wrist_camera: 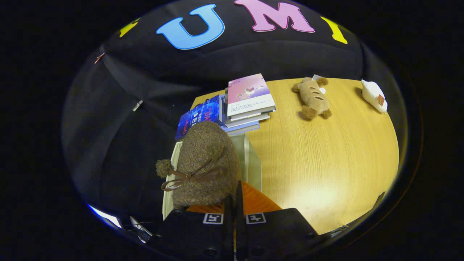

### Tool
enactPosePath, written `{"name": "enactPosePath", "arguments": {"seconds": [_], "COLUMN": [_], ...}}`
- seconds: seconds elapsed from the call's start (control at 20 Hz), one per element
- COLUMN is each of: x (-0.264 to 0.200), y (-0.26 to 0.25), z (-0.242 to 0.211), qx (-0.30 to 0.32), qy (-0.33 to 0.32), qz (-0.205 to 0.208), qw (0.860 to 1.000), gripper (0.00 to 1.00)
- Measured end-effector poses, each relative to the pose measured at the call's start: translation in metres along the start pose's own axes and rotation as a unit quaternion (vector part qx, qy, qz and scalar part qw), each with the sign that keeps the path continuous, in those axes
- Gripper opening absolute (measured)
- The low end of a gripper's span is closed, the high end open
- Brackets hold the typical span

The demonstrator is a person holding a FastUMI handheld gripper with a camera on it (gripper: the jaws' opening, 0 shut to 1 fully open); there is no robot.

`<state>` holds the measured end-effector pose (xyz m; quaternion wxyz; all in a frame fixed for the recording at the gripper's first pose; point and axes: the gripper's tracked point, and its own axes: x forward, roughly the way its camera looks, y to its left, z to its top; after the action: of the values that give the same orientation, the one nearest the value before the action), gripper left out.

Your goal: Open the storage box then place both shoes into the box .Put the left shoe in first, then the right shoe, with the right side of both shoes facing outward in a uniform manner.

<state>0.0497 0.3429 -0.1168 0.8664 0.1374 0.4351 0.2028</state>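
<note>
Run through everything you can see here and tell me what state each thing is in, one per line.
gripper: fingers closed together, gripping the shoe's edge
brown fuzzy shoe: held up, bow laces tied
clear storage box: beyond the fingers, partly hidden by the shoe
books: stacked, closed
plush toy: lying flat on table

Shoe [204, 163]: brown fuzzy, speckled, w/ darker brown bow + cream sole edge; gripper [233, 206] fingers closed on shoe's rim, orange ribbed surface beneath. Storage box [252, 159] clear/pale, table [326, 152] yellow wood-grain. Books [246, 105]: top cover pink-purple w/ white lower half, blue one beside; plush toy [312, 97] tan w/ darker stripes, another small toy [375, 95] white w/ red patch.
</note>
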Motion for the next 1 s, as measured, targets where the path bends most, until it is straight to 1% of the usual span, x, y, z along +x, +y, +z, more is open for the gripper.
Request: {"name": "enactPosePath", "arguments": {"seconds": [0.15,0.25,0.3,0.4,0.5,0.55,0.6,0.8,1.0], "x": [0.010,0.013,0.012,0.000,-0.013,-0.023,-0.033,-0.072,-0.109], "y": [0.005,0.013,0.018,0.026,0.027,0.021,0.016,-0.013,-0.053], "z": [-0.009,-0.015,-0.018,-0.014,-0.013,-0.011,-0.006,0.014,0.045], "qx": [-0.006,-0.003,-0.001,0.000,-0.016,-0.028,-0.038,-0.076,-0.105], "qy": [0.012,0.021,0.026,0.014,0.005,-0.004,-0.013,-0.078,-0.140], "qz": [-0.008,0.004,0.017,0.034,0.048,0.045,0.047,0.039,0.021], "qw": [1.000,1.000,1.000,0.999,0.999,0.999,0.998,0.993,0.984], "gripper": [0.12,0.21,0.29,0.48,0.67,0.77,0.99,0.99,0.99]}}
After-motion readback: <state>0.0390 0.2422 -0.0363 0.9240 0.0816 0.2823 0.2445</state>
